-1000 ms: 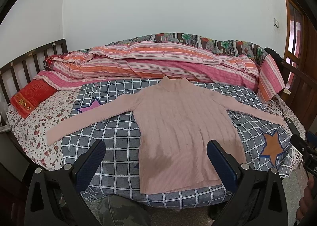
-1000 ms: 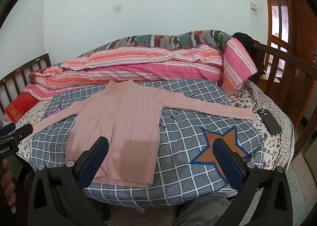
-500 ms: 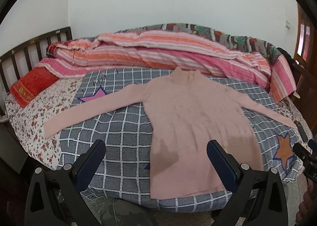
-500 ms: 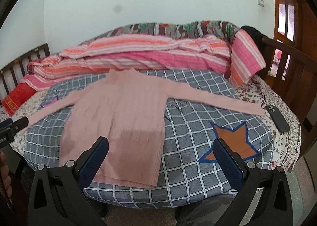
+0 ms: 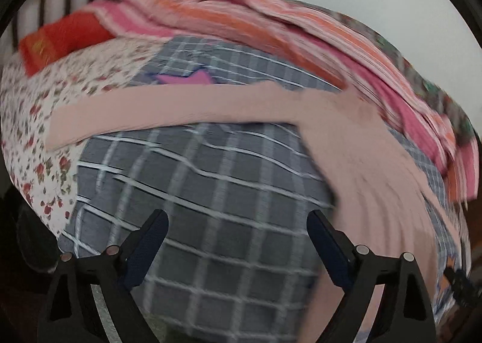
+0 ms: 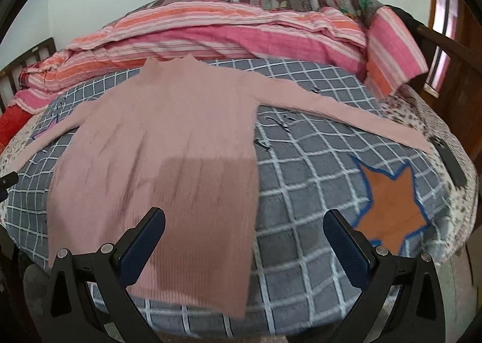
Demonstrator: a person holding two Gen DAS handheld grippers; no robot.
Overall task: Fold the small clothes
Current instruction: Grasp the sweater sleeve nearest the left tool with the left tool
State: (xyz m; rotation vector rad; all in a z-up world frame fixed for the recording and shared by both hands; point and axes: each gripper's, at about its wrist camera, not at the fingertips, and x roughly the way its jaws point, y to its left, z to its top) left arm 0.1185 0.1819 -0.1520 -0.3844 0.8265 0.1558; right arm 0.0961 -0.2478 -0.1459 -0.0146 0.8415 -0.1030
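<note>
A pink long-sleeved knit sweater (image 6: 168,144) lies flat, front up, on the grey checked blanket (image 6: 304,198), with both sleeves spread out. In the blurred left wrist view its left sleeve (image 5: 156,108) runs across the middle and its body (image 5: 370,180) is at the right. My left gripper (image 5: 238,240) is open and empty above the blanket, below that sleeve. My right gripper (image 6: 244,234) is open and empty above the sweater's lower right hem.
A striped pink and orange quilt (image 6: 229,29) is piled along the far side of the bed. A red pillow (image 5: 57,38) lies at the far left. A dark phone (image 6: 449,159) lies near the bed's right edge. A wooden bed rail (image 6: 442,42) stands at the right.
Both grippers have moved closer to the bed. The left one has swung left and tilted, so the left sleeve now fills its view. The sweater has not moved.
</note>
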